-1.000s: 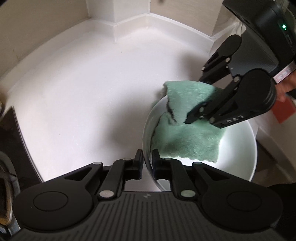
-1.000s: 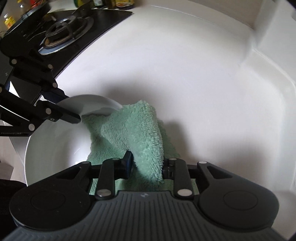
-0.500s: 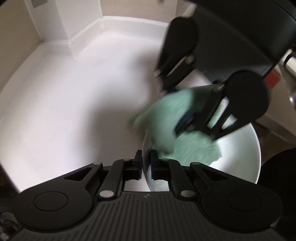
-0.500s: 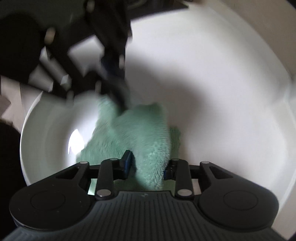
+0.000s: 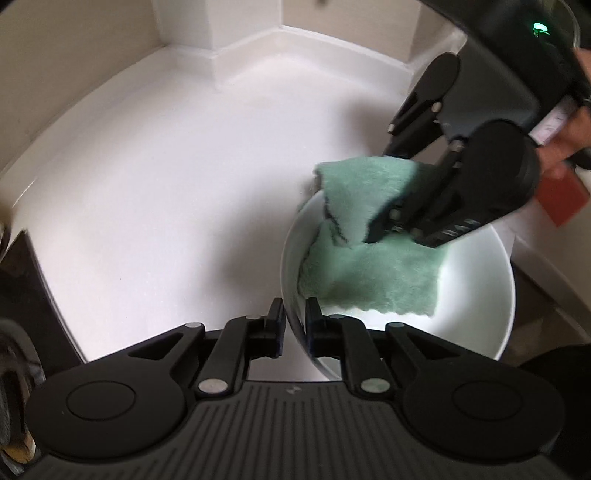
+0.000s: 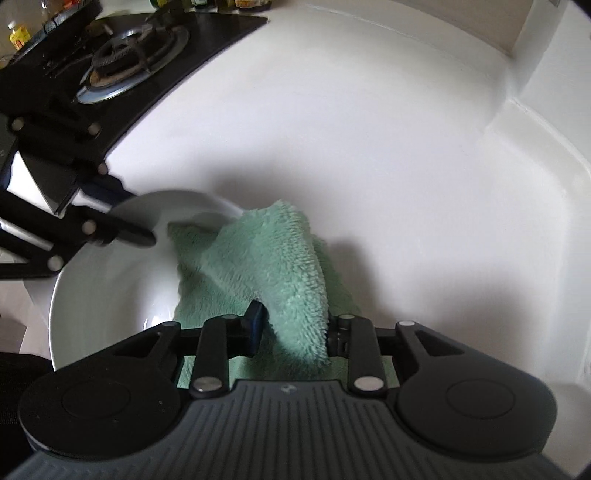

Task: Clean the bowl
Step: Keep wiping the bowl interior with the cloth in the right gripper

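Note:
A white bowl point(image 5: 476, 295) hangs tilted over the white counter. My left gripper point(image 5: 294, 323) clamps the bowl's near rim between its pads, and its jaws are opening slightly. A green fluffy cloth point(image 5: 369, 273) lies inside the bowl and up over its far rim. My right gripper point(image 6: 293, 332) pinches a raised fold of the cloth point(image 6: 266, 258) and its jaws are closing on it. In the right wrist view the bowl point(image 6: 103, 295) sits at the lower left, with the left gripper point(image 6: 133, 214) on its rim. The cloth hides the bowl's bottom.
The white counter point(image 5: 166, 184) runs back to a raised splashback corner point(image 5: 221, 55). A black hob with a gas burner point(image 6: 125, 62) lies on the counter beyond the bowl, with small bottles point(image 6: 18, 35) behind it. A red thing point(image 5: 561, 199) shows past the right gripper.
The right gripper swept the cloth quickly across the bowl and came back towards the far rim. The left gripper shifted a little with the bowl and kept hold of the rim.

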Tool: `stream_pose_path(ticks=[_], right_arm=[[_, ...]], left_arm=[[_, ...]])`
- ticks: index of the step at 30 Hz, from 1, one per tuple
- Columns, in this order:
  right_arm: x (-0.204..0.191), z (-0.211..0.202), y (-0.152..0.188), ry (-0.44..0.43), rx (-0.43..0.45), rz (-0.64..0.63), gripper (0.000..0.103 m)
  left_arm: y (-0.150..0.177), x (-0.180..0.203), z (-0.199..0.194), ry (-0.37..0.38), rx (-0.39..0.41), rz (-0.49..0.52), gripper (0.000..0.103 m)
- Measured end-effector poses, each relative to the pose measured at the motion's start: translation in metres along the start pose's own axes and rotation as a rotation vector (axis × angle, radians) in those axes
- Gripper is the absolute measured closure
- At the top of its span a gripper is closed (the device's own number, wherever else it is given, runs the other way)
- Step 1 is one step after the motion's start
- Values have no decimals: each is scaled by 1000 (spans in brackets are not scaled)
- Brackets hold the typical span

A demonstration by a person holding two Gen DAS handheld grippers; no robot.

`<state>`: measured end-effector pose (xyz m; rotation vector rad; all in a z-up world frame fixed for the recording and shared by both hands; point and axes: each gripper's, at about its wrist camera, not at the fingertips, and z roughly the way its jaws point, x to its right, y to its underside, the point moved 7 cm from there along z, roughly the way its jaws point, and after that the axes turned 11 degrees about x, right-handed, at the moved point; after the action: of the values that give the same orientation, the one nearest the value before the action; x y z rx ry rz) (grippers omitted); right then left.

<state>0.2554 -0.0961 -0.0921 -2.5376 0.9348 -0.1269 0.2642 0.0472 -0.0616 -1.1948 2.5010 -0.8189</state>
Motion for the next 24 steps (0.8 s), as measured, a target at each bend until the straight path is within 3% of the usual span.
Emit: stream_pose_path(ticks=[3, 6, 8, 10, 11, 15, 21, 24], right_arm=[[2, -29, 28, -60, -61, -65, 81], [-1, -27, 28, -78, -123, -158, 78], [-7, -21, 17, -46, -99, -293, 76], [-10, -17, 6, -36, -55, -347, 75], [-11, -15, 0, -39, -27, -352, 75], [-10, -12, -7, -57, 4, -307, 76], [-10, 6, -12, -64, 47, -79, 79], [-12, 9, -11, -38, 59, -11, 79]], left_arm=[[-14, -23, 5, 47, -17, 32, 96], [-24, -19, 7, 74, -20, 143, 97], [-31, -28, -24, 87, -28, 201, 96], [-22, -43, -69, 106, -30, 215, 96], [-23, -45, -69, 110, -27, 210, 97], [-22, -53, -73, 94, -10, 132, 97], [-2, -63, -90, 12, 16, -48, 95], [3, -64, -93, -22, 40, -79, 96]])
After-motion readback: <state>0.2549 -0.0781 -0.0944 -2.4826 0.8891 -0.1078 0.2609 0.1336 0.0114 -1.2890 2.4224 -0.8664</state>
